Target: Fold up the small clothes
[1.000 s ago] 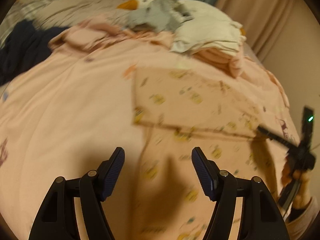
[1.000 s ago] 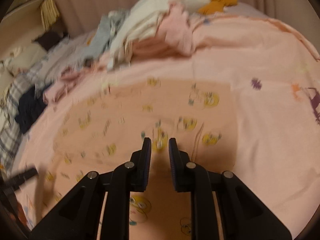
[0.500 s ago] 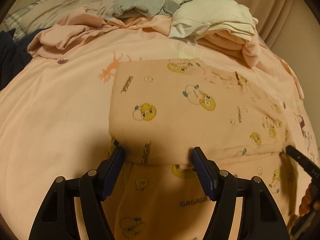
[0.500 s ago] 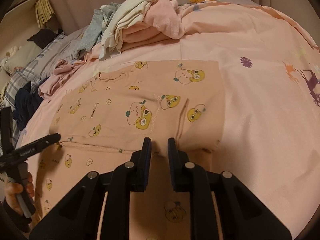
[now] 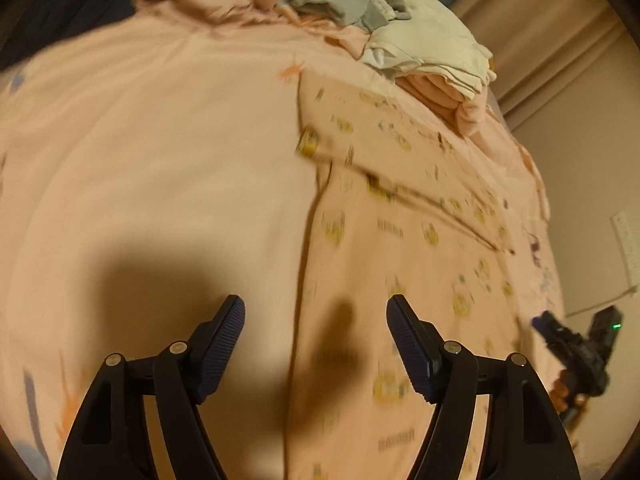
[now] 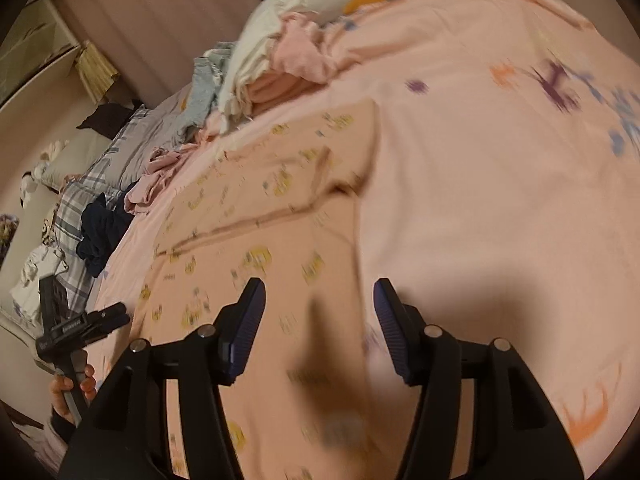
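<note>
You are holding both grippers over a pink bedsheet (image 5: 152,152), each angled down at the bed. Your left gripper (image 5: 316,320) is standing with its jaws well apart and nothing between the pads; the left edge of the garment is running just under the gap. Your right gripper (image 6: 320,312) has just been opening its jaws, and they are now standing apart with only cloth lying below them, not pinched.

The piece you are folding, a peach garment with yellow cartoon prints (image 5: 400,240), is lying flat on the sheet between your two grippers, its far part folded over the near part so that a straight fold edge is crossing it. In the right wrist view the same garment (image 6: 248,240) is lying left of centre, and your left hand (image 6: 68,384) is showing at the lower left, gripping its handle.

Beyond the garment a pile of clothes (image 5: 424,52) is sitting at the far side of the bed. Both views are blurred.
</note>
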A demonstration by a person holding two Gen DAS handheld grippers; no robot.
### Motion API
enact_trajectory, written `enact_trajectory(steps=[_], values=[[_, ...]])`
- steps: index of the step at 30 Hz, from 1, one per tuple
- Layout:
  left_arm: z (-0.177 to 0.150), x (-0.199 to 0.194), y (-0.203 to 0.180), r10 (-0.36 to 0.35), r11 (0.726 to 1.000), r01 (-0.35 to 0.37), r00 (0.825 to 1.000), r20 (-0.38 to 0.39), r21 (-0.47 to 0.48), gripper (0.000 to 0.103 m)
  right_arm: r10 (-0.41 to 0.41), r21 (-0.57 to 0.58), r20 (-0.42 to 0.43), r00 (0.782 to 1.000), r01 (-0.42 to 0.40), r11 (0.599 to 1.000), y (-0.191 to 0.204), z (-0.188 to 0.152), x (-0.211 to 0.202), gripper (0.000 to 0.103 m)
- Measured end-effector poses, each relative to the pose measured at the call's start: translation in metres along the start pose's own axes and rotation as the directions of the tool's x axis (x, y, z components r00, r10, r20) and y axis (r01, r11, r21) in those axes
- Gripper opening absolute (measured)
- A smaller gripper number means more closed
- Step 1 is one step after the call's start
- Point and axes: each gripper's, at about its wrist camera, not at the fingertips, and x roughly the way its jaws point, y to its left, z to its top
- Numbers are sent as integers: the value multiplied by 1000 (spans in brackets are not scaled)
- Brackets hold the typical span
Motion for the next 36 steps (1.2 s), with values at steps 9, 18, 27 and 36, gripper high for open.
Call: enact_trajectory(steps=[9, 18, 27, 36], values=[[-45, -7, -3, -207, 978, 205, 976, -68, -45, 72, 92, 72, -108, 990, -85, 994, -23, -56, -16, 57], [-45, 10, -16, -297, 955, 294, 949, -105, -47, 72, 203, 66, -142, 969, -195, 979, -10, -63, 2, 57], [-26, 29, -26, -352, 936, 346, 927, -127, -67, 72, 283, 131, -117, 952, -267, 955, -10, -40, 28, 57], [-52, 14, -20, -379, 925, 374, 913, -148, -62, 72, 307, 133, -162, 938, -287, 949, -12, -58, 14, 51]])
